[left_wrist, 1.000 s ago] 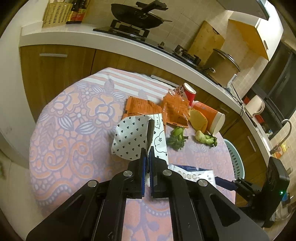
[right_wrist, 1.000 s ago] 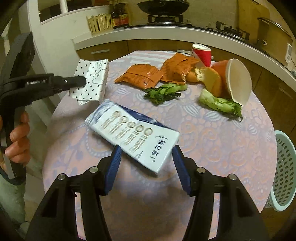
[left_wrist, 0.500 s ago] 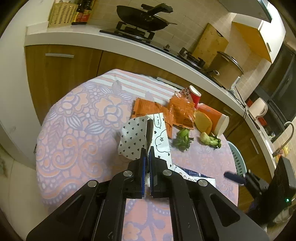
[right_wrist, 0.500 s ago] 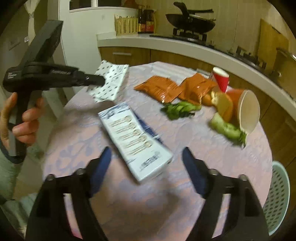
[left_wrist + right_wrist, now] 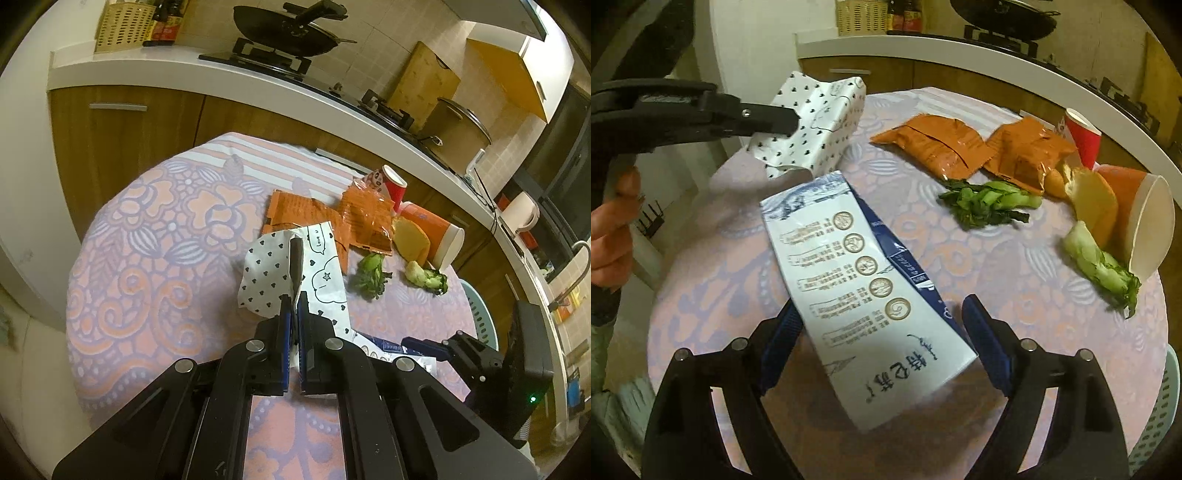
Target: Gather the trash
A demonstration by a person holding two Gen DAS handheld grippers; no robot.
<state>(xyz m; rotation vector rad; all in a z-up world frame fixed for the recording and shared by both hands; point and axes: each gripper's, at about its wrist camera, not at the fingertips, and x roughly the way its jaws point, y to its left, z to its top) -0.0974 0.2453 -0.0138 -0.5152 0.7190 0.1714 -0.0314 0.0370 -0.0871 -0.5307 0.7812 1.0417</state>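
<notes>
My left gripper (image 5: 293,295) is shut on a white wrapper with black hearts (image 5: 269,269) and holds it above the round table; the wrapper also shows in the right wrist view (image 5: 816,125). My right gripper (image 5: 882,314) has its jaws wide, one on each side of a white-and-blue carton (image 5: 864,295) that lies tilted between them; I cannot tell if the pads touch it. On the table lie two orange packets (image 5: 938,144), leafy greens (image 5: 990,203), another green stalk (image 5: 1100,266), a bread piece (image 5: 1093,206), an orange cup on its side (image 5: 1145,221) and a red cup (image 5: 1082,136).
A pale green perforated basket (image 5: 1160,413) stands beside the table at the right; it also shows in the left wrist view (image 5: 480,317). A kitchen counter (image 5: 184,70) with stove and wok runs behind the table.
My right gripper opened wider, drew back, then came in around the carton again, which now lies turned more lengthwise. My left gripper kept hold of the heart wrapper and rose slightly.
</notes>
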